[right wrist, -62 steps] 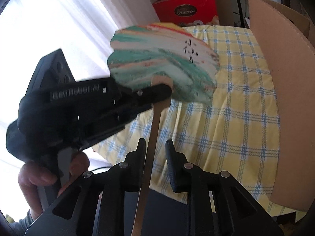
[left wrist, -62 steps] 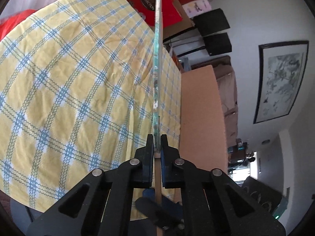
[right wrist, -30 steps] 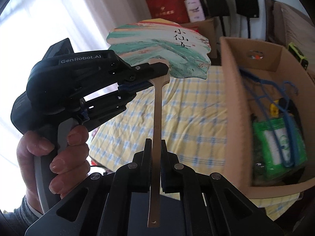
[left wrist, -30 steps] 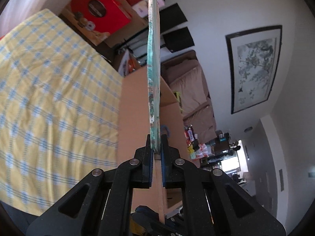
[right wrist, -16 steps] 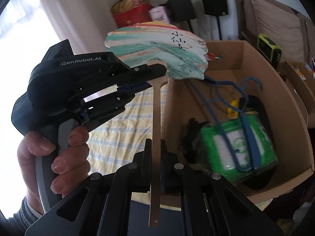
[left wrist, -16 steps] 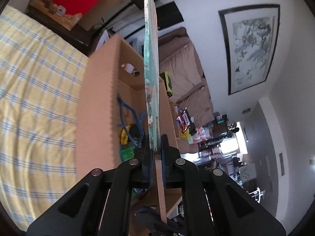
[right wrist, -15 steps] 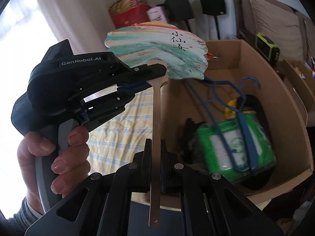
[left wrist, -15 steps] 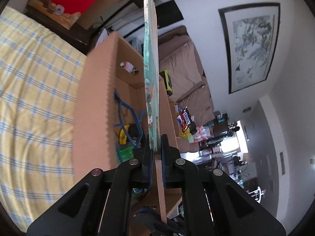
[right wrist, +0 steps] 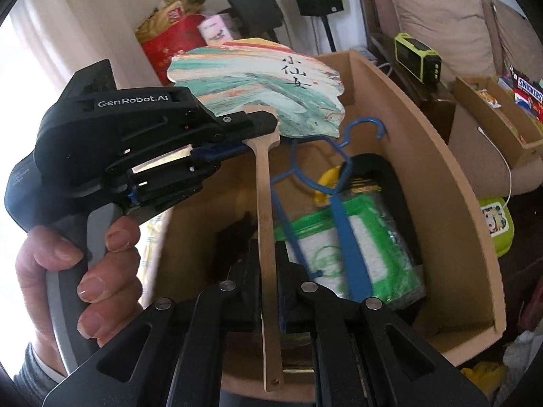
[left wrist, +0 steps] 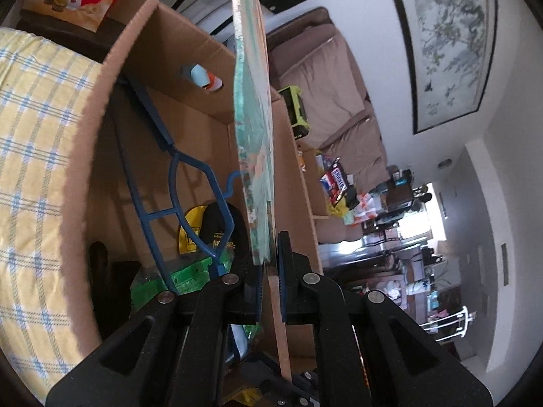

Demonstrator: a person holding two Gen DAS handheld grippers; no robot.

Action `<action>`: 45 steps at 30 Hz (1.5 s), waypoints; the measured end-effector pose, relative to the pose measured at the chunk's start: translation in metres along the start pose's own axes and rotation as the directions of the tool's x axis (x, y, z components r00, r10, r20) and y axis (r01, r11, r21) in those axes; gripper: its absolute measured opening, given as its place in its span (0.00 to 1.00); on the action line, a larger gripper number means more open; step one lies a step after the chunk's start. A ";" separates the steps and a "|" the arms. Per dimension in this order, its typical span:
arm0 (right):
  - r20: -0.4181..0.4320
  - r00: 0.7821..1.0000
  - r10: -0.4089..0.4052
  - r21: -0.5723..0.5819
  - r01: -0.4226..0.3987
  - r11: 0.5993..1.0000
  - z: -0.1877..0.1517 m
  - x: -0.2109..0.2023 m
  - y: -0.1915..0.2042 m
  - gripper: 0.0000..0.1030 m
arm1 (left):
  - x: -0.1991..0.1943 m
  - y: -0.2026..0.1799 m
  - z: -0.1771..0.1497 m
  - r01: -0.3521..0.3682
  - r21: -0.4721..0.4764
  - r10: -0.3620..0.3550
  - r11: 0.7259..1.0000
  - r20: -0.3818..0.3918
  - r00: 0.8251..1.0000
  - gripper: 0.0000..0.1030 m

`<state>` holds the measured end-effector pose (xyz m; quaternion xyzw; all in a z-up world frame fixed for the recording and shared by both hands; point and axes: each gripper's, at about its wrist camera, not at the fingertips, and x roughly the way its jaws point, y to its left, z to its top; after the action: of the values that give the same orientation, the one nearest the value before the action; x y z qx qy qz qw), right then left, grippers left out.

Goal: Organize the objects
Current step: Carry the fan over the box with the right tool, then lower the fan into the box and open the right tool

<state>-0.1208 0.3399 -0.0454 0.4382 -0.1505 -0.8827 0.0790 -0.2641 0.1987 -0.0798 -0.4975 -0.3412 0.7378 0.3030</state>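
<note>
The fan (left wrist: 253, 129) shows only edge-on in the left wrist view, its painted face unreadable there. The blue hanger (right wrist: 325, 210) and green packet (right wrist: 370, 254) are motion-blurred, and the black item (right wrist: 234, 237) behind the fan's handle stays unidentifiable.

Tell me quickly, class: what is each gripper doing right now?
Left gripper: shut on the paddle fan, where blade meets handle.
Right gripper: shut on the fan's wooden handle.

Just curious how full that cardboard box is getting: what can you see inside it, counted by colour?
Blue: 1, a hanger
Green: 1, a packet
Yellow: 1, partly hidden thing
Black: 1, a dark item beneath them
Total: 4 visible in the box
</note>
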 end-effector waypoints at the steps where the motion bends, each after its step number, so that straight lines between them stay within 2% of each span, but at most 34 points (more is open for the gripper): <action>1: -0.003 1.000 -0.003 0.003 0.003 1.000 0.001 0.002 -0.003 0.07 | 0.003 -0.001 -0.001 -0.008 0.002 0.008 1.000 -0.006 1.000 0.07; 10: -0.028 0.999 -0.020 0.030 0.021 0.999 -0.001 0.013 -0.022 0.07 | 0.021 -0.005 -0.003 -0.080 0.012 0.080 0.997 -0.085 0.993 0.08; 13: -0.052 0.998 -0.026 0.058 0.029 0.998 -0.002 0.020 -0.031 0.06 | 0.017 -0.006 -0.005 -0.079 -0.001 0.078 0.997 -0.120 0.990 0.33; 15: -0.054 0.997 -0.056 0.044 0.059 0.997 -0.003 0.023 -0.031 0.06 | 0.007 -0.012 -0.007 -0.066 0.006 0.067 0.998 -0.122 0.990 0.39; 18: -0.055 0.996 -0.075 0.033 0.076 0.997 -0.004 0.025 -0.029 0.06 | -0.016 -0.027 -0.011 -0.089 0.083 0.097 0.993 -0.092 0.991 0.41; 23: -0.063 0.994 -0.084 0.024 0.086 0.996 -0.006 0.027 -0.027 0.09 | -0.056 -0.045 -0.017 -0.090 0.168 0.098 0.982 -0.040 0.994 0.45; 28: -0.055 0.990 -0.128 0.003 0.129 0.992 -0.011 0.021 -0.021 0.10 | -0.086 -0.048 -0.024 -0.153 0.241 0.154 0.959 0.015 0.988 0.47; 30: -0.048 0.990 -0.134 0.005 0.134 0.991 -0.011 0.015 -0.019 0.13 | -0.093 -0.049 -0.026 -0.188 0.264 0.187 0.946 0.030 0.982 0.53; 32: -0.031 0.989 -0.144 0.010 0.144 0.989 -0.013 0.008 -0.016 0.31 | -0.100 -0.048 -0.028 -0.220 0.284 0.214 0.933 0.050 0.975 0.57; 36: 0.028 0.977 -0.213 -0.019 0.213 0.977 -0.016 -0.014 -0.007 0.37 | -0.114 -0.044 -0.039 -0.298 0.336 0.281 0.894 0.098 0.955 0.60; 38: 0.057 0.972 -0.228 -0.027 0.230 0.973 -0.017 -0.026 -0.005 0.42 | -0.121 -0.039 -0.044 -0.311 0.346 0.293 0.885 0.103 0.951 0.60; 40: 0.072 0.971 -0.229 -0.024 0.231 0.973 -0.018 -0.039 -0.004 0.44 | -0.127 -0.036 -0.049 -0.316 0.350 0.298 0.882 0.105 0.949 0.60; 41: 0.078 0.973 -0.219 -0.015 0.221 0.975 -0.019 -0.045 -0.004 0.44 | -0.130 -0.035 -0.051 -0.329 0.353 0.309 0.876 0.114 0.944 0.63; 42: 0.079 0.974 -0.212 -0.009 0.214 0.977 -0.019 -0.049 -0.005 0.44 | -0.133 -0.035 -0.054 -0.344 0.357 0.320 0.868 0.127 0.939 0.72; 45: 0.091 0.972 -0.216 -0.005 0.217 0.976 -0.021 -0.057 -0.005 0.44 | -0.142 -0.034 -0.064 -0.385 0.377 0.346 0.843 0.168 0.923 0.75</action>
<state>-0.0696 0.3563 -0.0161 0.4113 -0.0987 -0.9059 -0.0213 -0.1546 0.1198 0.0055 -0.4453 -0.0946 0.8584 0.2363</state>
